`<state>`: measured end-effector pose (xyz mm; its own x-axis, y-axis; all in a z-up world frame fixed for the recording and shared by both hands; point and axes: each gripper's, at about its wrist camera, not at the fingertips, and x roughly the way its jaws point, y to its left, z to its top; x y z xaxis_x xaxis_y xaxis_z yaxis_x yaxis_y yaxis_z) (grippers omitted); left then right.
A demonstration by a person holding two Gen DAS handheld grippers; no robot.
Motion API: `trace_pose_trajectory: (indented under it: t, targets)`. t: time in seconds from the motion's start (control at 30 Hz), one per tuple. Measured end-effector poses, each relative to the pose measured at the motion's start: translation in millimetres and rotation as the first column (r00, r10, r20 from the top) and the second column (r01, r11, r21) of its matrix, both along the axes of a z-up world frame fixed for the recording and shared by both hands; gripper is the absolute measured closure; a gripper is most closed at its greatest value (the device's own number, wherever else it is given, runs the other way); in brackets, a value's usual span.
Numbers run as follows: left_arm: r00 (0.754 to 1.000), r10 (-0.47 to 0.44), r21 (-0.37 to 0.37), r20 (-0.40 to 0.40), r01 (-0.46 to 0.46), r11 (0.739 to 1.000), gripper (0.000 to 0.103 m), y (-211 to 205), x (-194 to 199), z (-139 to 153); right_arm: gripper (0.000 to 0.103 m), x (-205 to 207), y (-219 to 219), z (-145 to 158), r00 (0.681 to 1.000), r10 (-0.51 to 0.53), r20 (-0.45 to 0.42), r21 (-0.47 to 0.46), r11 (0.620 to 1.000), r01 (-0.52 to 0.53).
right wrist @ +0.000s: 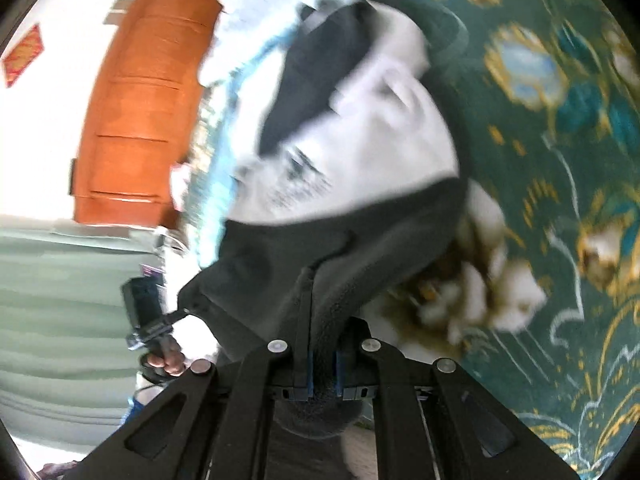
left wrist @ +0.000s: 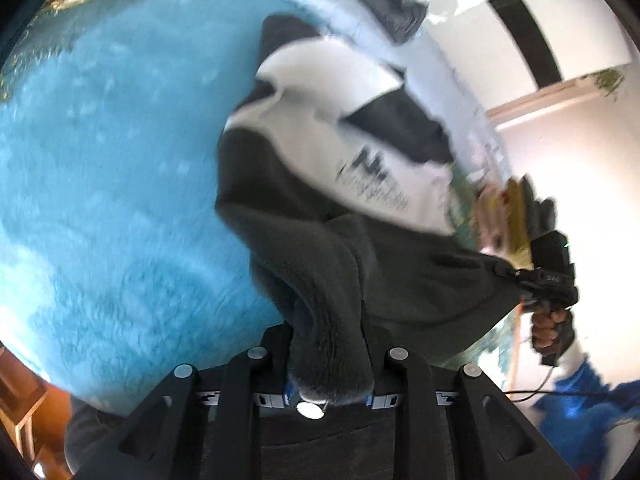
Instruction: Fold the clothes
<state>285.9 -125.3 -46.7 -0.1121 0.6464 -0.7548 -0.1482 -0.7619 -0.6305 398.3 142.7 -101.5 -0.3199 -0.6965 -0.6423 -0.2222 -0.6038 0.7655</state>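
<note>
Soft, floppy black-and-white fleece top (left wrist: pixel 344 184) hanging above the blue blanket (left wrist: pixel 112 168), pinched at six o'clock by the left hand-held gripper (left wrist: pixel 330 360) and by the right hand-held gripper (right wrist: pixel 322 356), probably light, best held by edge corners.

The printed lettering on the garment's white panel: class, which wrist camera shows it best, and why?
The left wrist view. There the printed lettering sits near the centre of the black-and-white garment, large and facing the camera, though motion-blurred and unreadable. The right wrist view shows the same lettering smaller, more smeared and lying at a slant.
</note>
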Motion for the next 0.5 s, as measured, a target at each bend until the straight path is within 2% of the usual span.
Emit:
trace_pose_trajectory:
  t: [0.13, 0.27, 0.5]
  targets:
    - [0.999, 0.051, 0.048, -0.010, -0.051, 0.998, 0.077, 2.2, -31.8, 18.2, 0.096, -25.4, 19.3, 20.7, 0.996, -0.058, -0.071, -0.061, 0.997, 0.053]
    - [0.994, 0.112, 0.073, 0.011, -0.112, 0.991, 0.077, 13.9, -83.0, 32.2, 0.096, -52.6, 49.0, 28.5, 0.984, -0.139, -0.109, -0.122, 0.985, 0.125]
    - [0.965, 0.248, 0.077, 0.080, -0.254, 0.964, 0.077, 39.5, -182.4, 35.4, 0.096, -129.1, 79.8, 18.9, 0.968, -0.235, -0.091, -0.151, 0.964, 0.220]
